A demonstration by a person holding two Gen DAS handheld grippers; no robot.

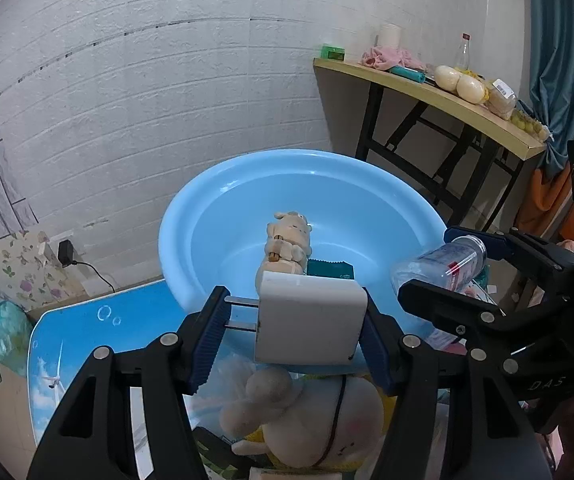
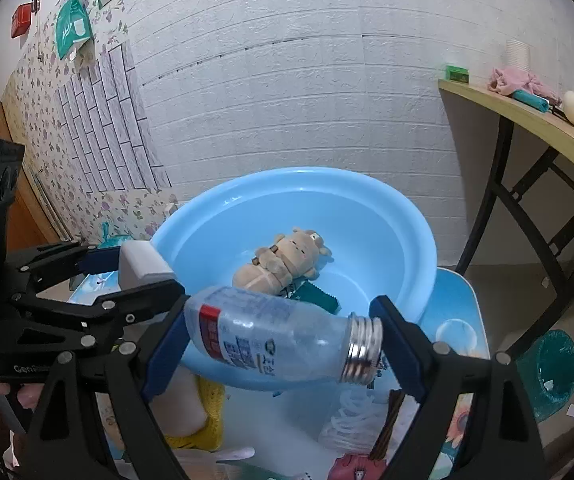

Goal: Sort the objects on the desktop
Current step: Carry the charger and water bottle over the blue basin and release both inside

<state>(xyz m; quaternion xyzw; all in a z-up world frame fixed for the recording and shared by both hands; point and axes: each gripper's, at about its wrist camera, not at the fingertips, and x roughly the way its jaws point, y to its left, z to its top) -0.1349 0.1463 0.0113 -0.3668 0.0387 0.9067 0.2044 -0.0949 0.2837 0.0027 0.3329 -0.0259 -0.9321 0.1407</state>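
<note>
The left gripper clamps a smooth white boxy charger by its prongs and far face, the right gripper pinches a clear capless plastic bottle endwise, both before a glossy blue basin cradling a fuzzy tan plush.

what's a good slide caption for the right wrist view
Right gripper holds a clear bottle crosswise above the blue basin.

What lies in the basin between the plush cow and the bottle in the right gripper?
A dark green sachet with a serrated edge, seen in the right wrist view, partly under the plush cow.
</note>
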